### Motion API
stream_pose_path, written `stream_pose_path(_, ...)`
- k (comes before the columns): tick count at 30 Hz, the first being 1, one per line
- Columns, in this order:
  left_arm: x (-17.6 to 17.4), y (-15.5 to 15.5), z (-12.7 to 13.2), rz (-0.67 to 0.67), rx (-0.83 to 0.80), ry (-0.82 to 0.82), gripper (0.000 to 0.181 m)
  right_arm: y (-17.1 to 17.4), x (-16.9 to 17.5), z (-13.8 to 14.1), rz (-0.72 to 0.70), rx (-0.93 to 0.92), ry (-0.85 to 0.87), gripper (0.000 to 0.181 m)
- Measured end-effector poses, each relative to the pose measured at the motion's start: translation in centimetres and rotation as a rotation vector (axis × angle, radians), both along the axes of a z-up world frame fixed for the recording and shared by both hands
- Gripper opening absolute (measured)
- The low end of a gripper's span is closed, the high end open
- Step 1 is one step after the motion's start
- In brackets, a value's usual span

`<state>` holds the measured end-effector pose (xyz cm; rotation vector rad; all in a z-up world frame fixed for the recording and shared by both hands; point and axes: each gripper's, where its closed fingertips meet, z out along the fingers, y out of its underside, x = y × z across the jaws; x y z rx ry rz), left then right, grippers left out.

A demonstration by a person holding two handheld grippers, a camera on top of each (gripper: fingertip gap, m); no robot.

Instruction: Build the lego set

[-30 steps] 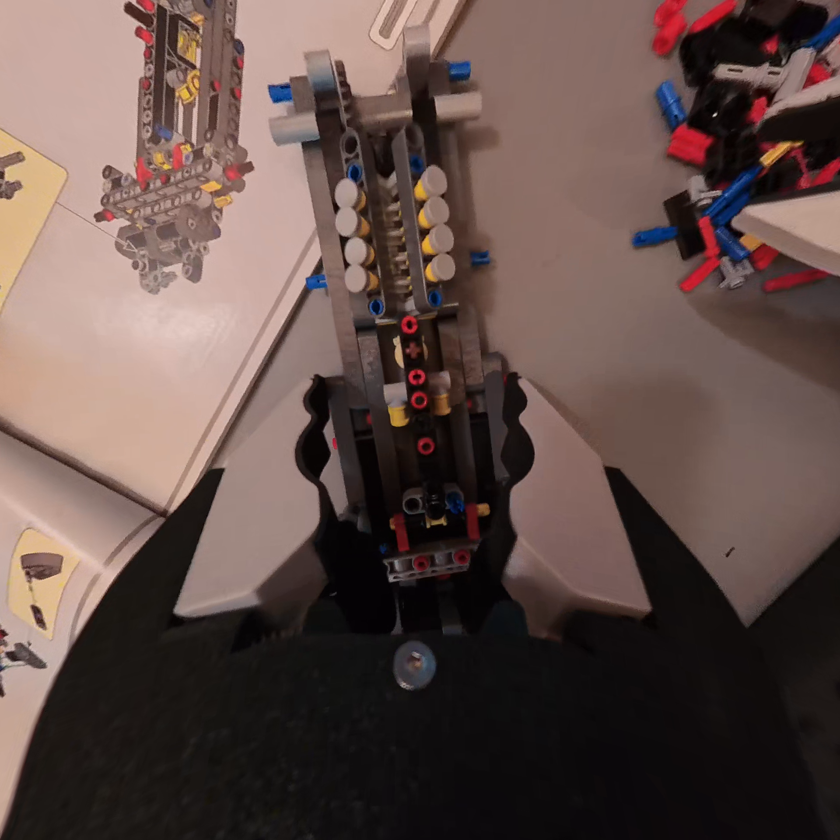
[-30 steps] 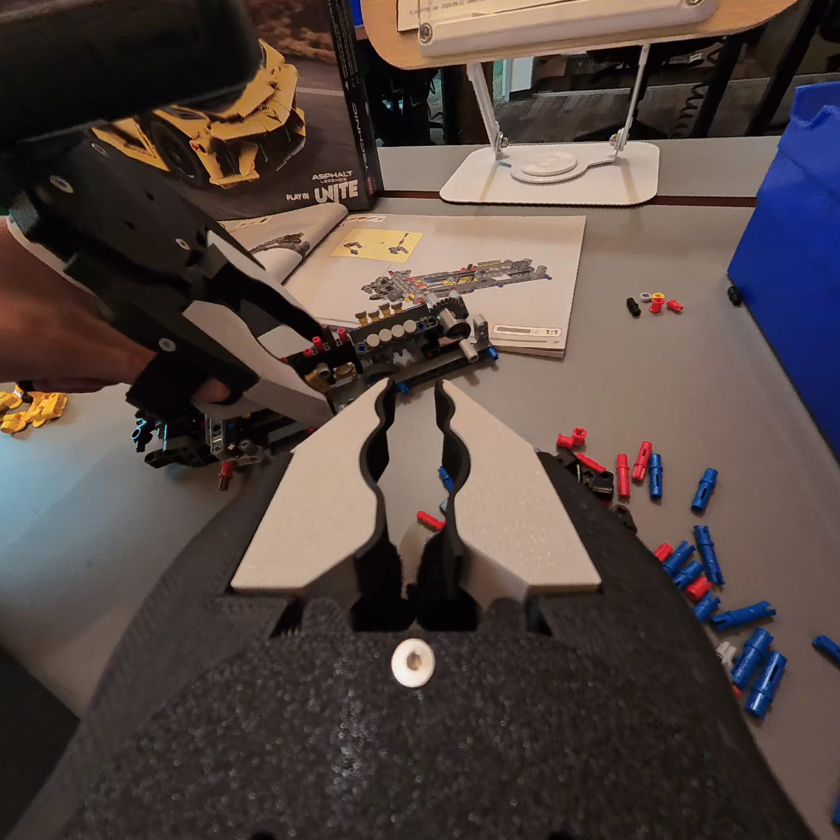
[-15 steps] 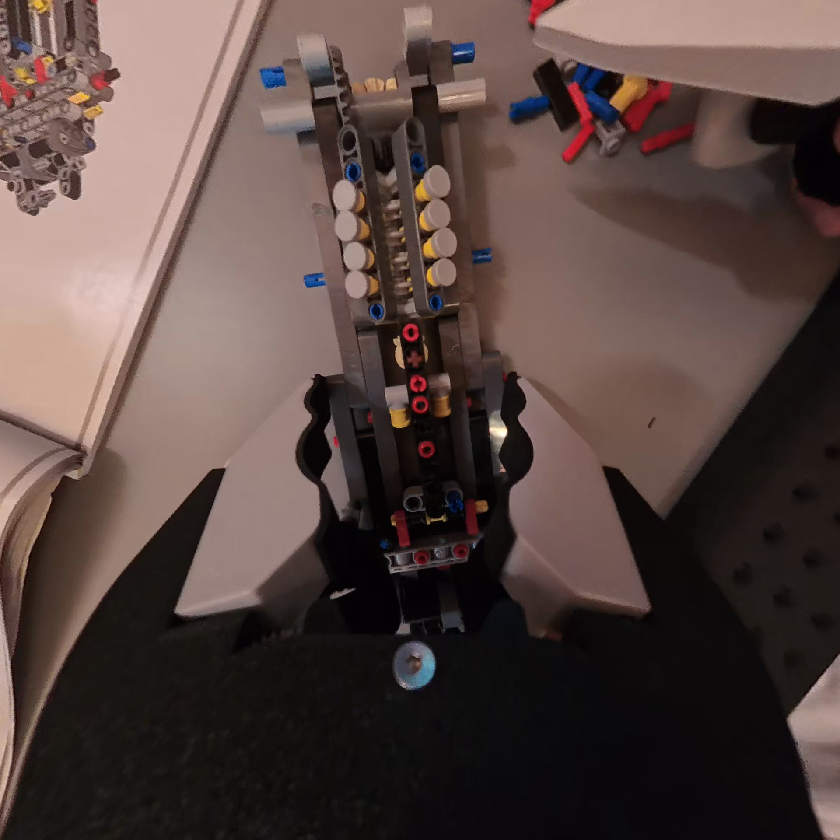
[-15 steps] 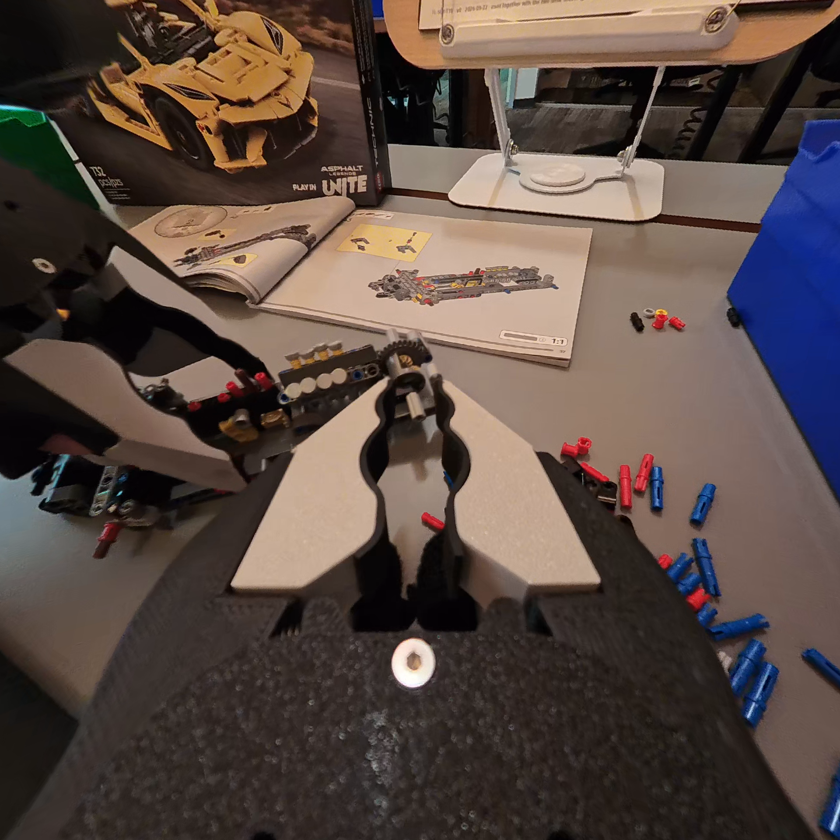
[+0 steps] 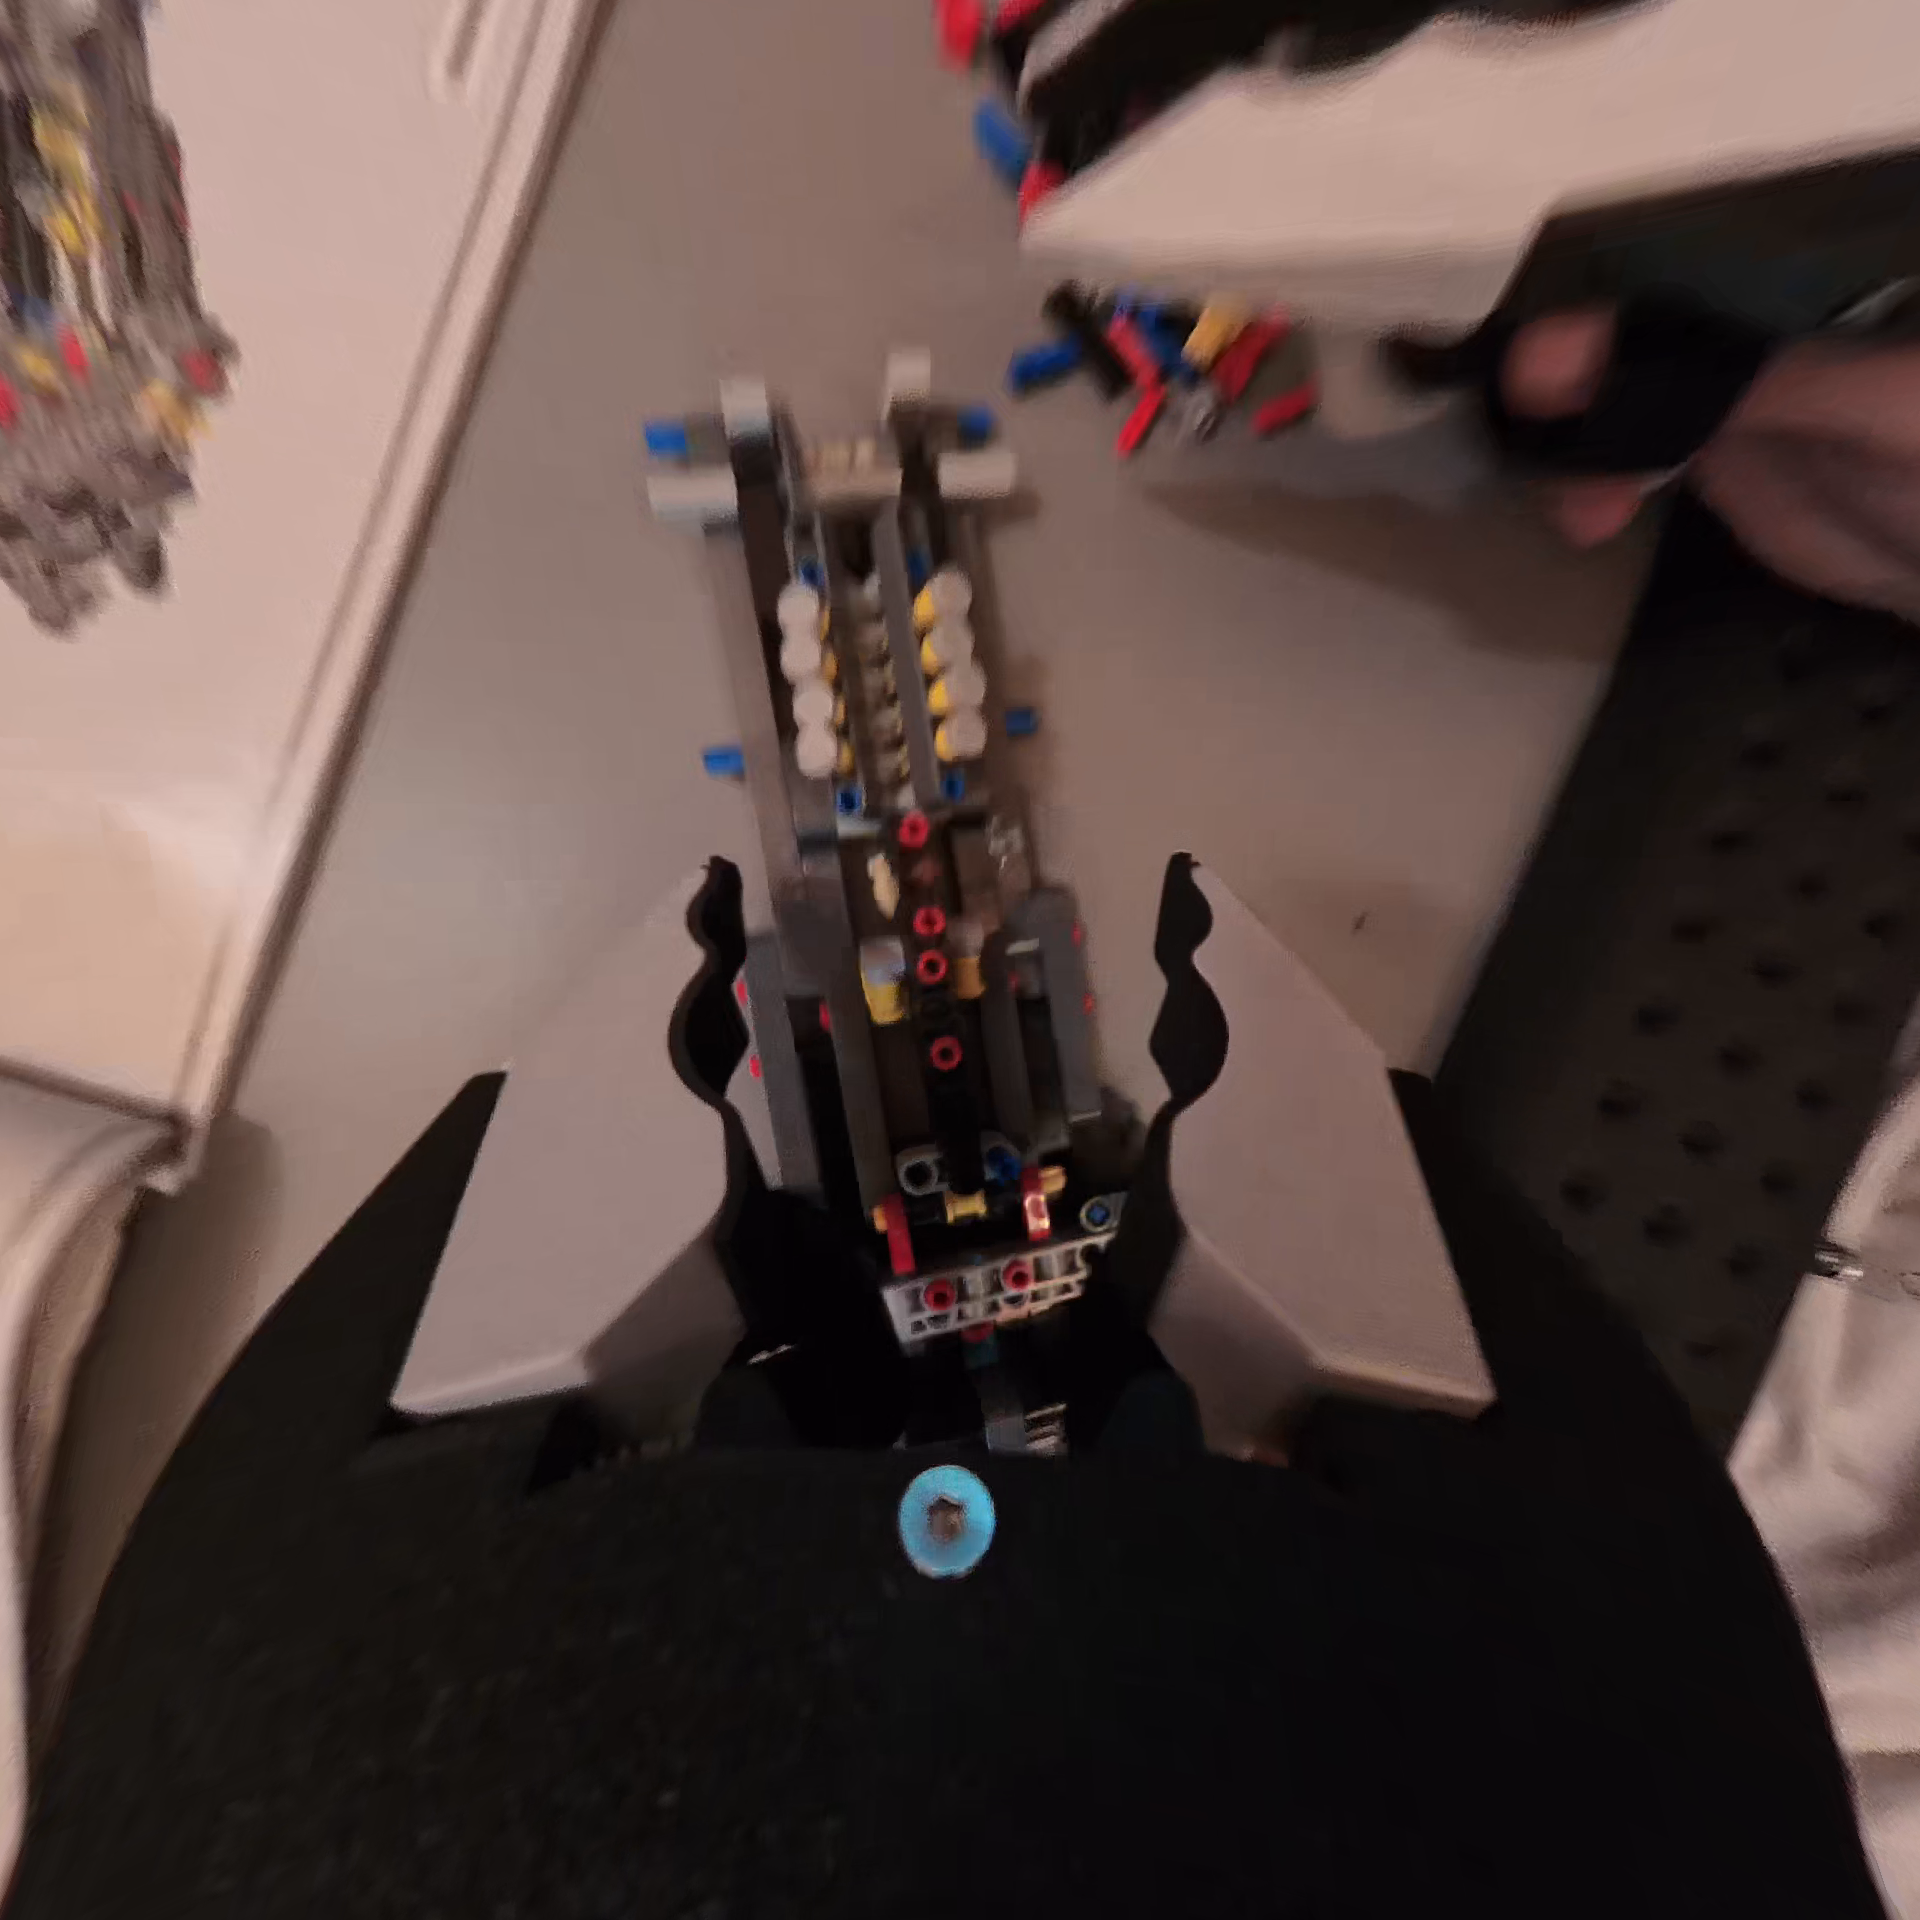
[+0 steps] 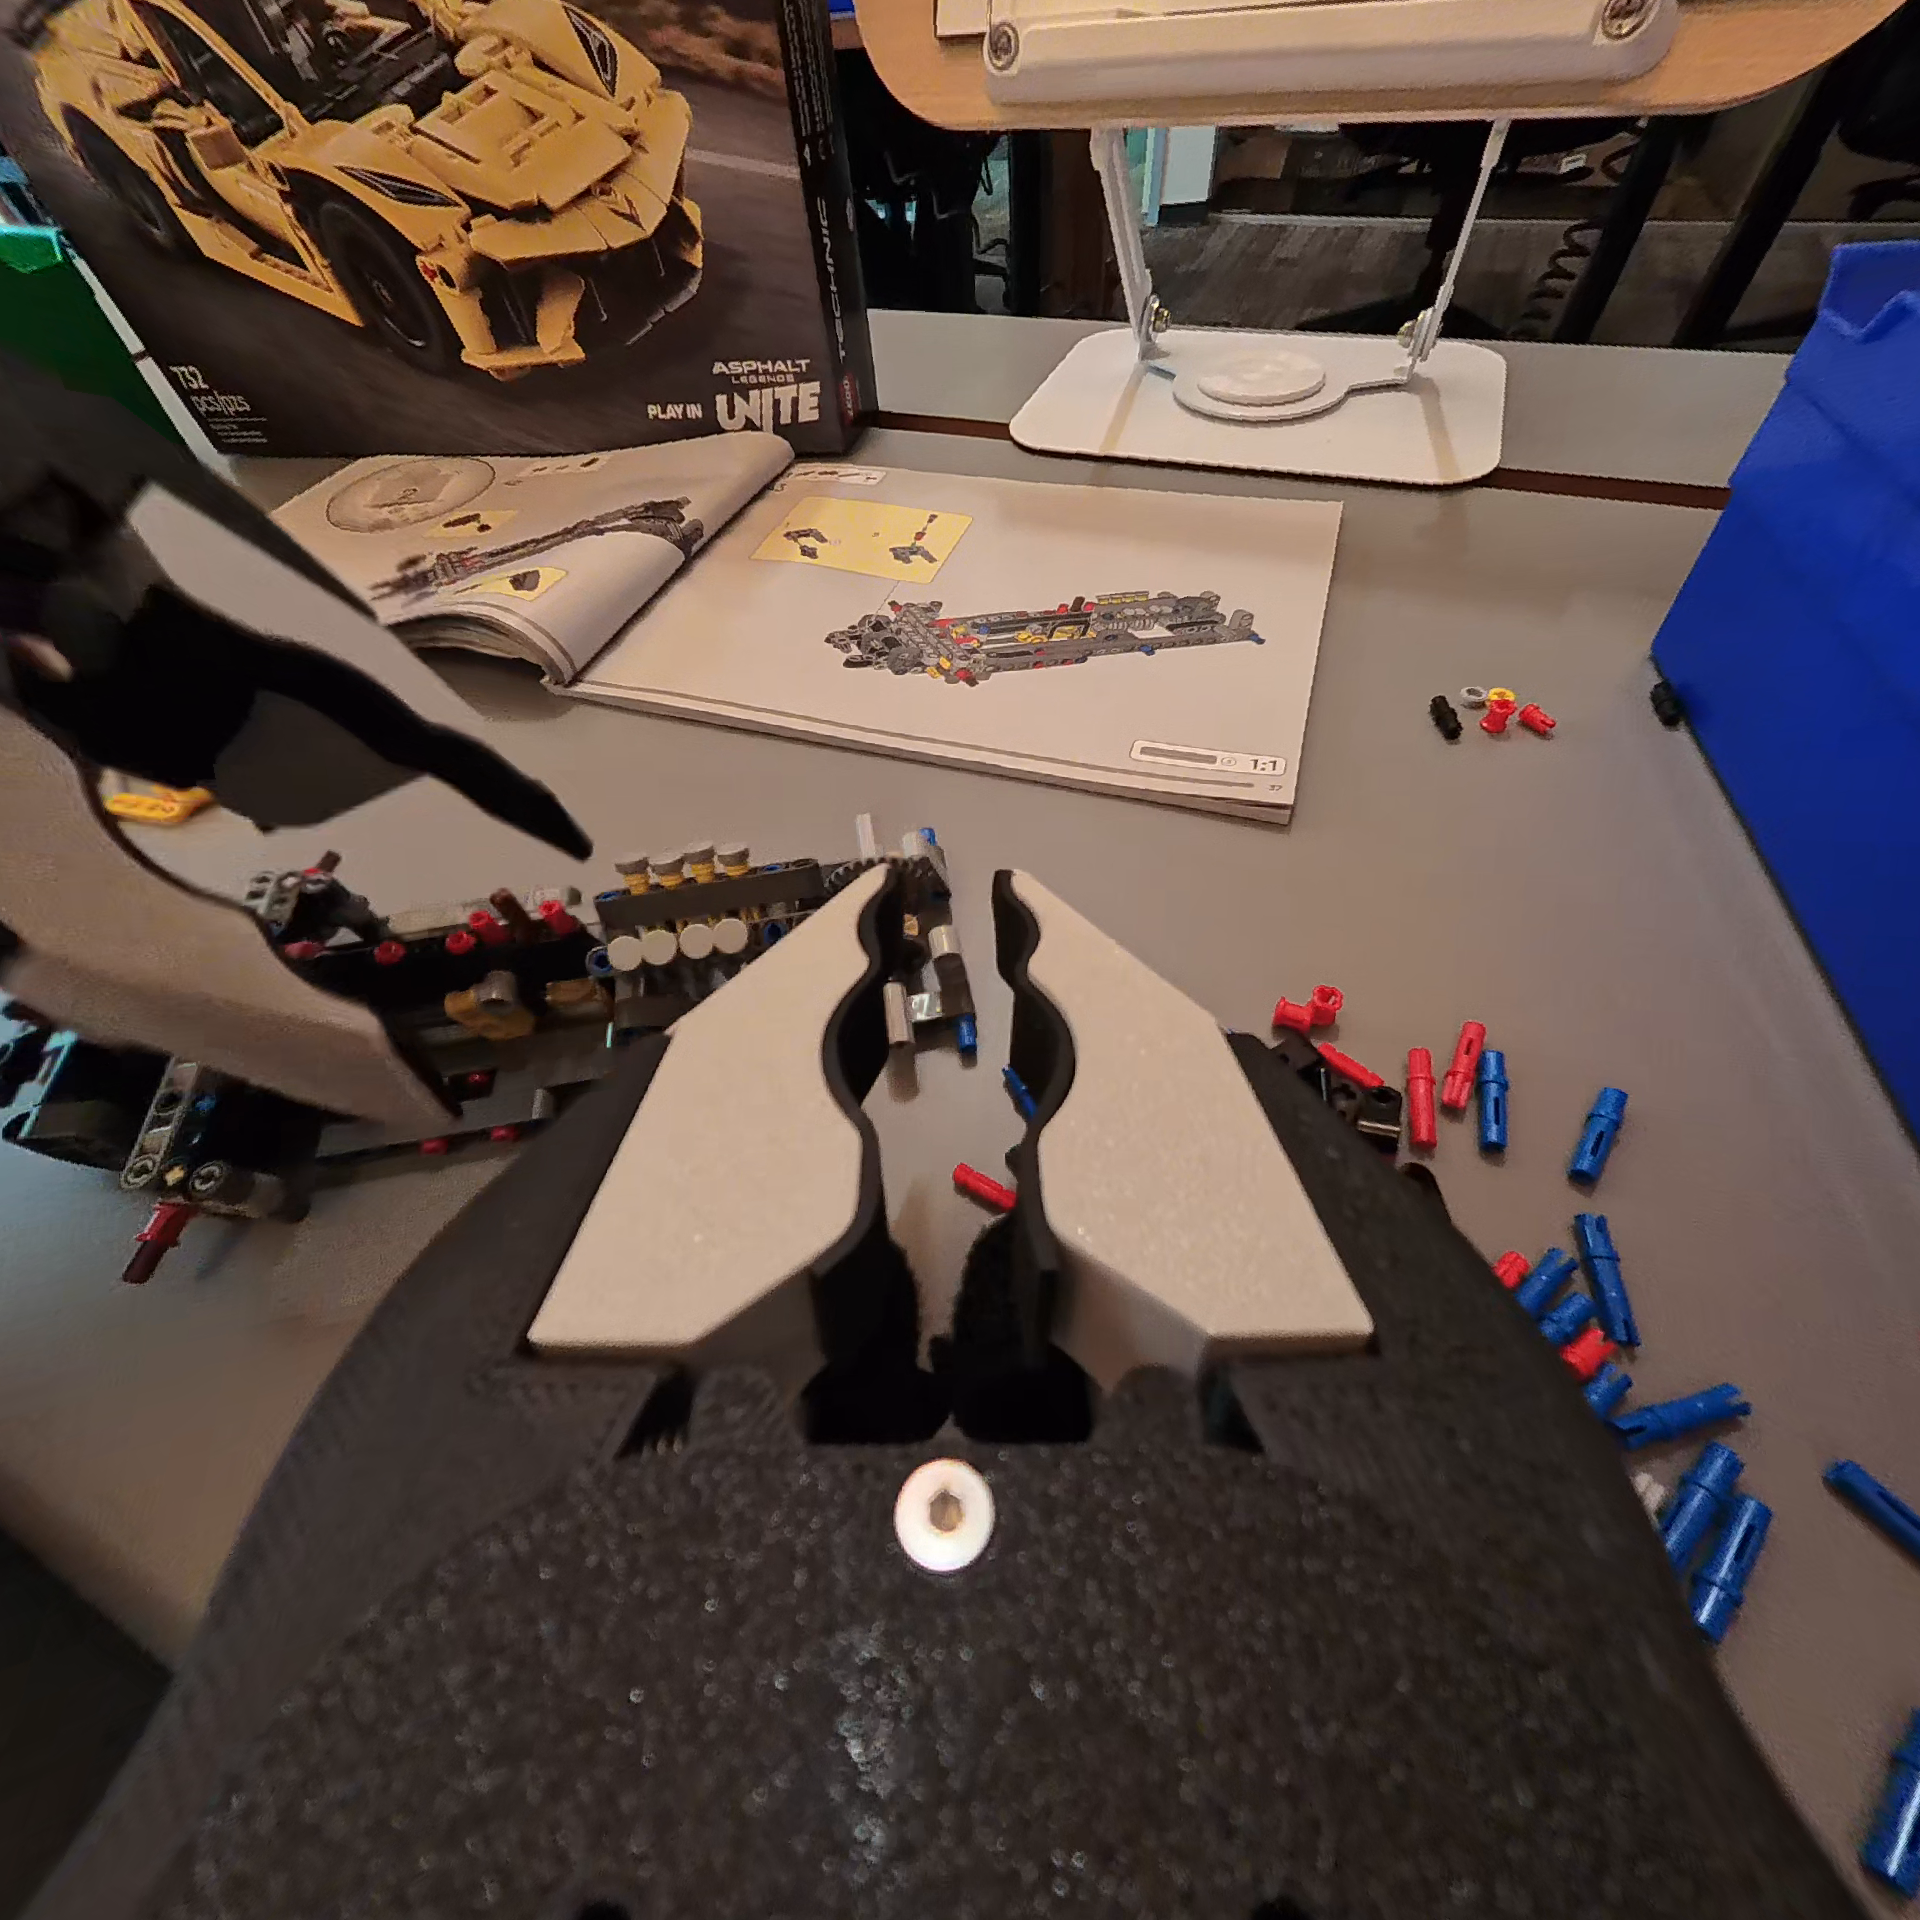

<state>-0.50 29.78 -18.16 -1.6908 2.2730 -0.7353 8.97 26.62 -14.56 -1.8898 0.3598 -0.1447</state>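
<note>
The left gripper is standing spread wide around the rear of 1 long dark lego chassis, its 2 jaws apart from the frame's sides, gripping nothing. The chassis is lying on the grey table, carrying 2 rows of 4 pale cylinders each. The right gripper is hovering at the chassis's front end, jaws slightly parted and empty. 1 open instruction booklet and 1 set box are lying behind; loose blue and red pins are scattered to the right.
</note>
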Motion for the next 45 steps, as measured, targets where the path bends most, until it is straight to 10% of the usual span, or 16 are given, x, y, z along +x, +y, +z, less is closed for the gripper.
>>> stream_pose_path(5, 8.0, 1.3, 5.5, -0.113, 0.07, -0.224, 0.055, -0.1, 0.1, 0.2, -0.003, 0.021, 0.023, 0.016)
stream_pose_path(15, 19.2, 1.9, -0.6, -0.301, 0.236, -0.225, 0.054, 0.0, -0.2, 0.1, 0.026, 0.032, 0.06, 0.016)
stream_pose_path(45, 20.7, 3.6, -1.1, -0.302, 0.168, -0.24, 0.057, 0.4, -0.8, -0.4, 0.061, 0.02, 0.098, 0.017)
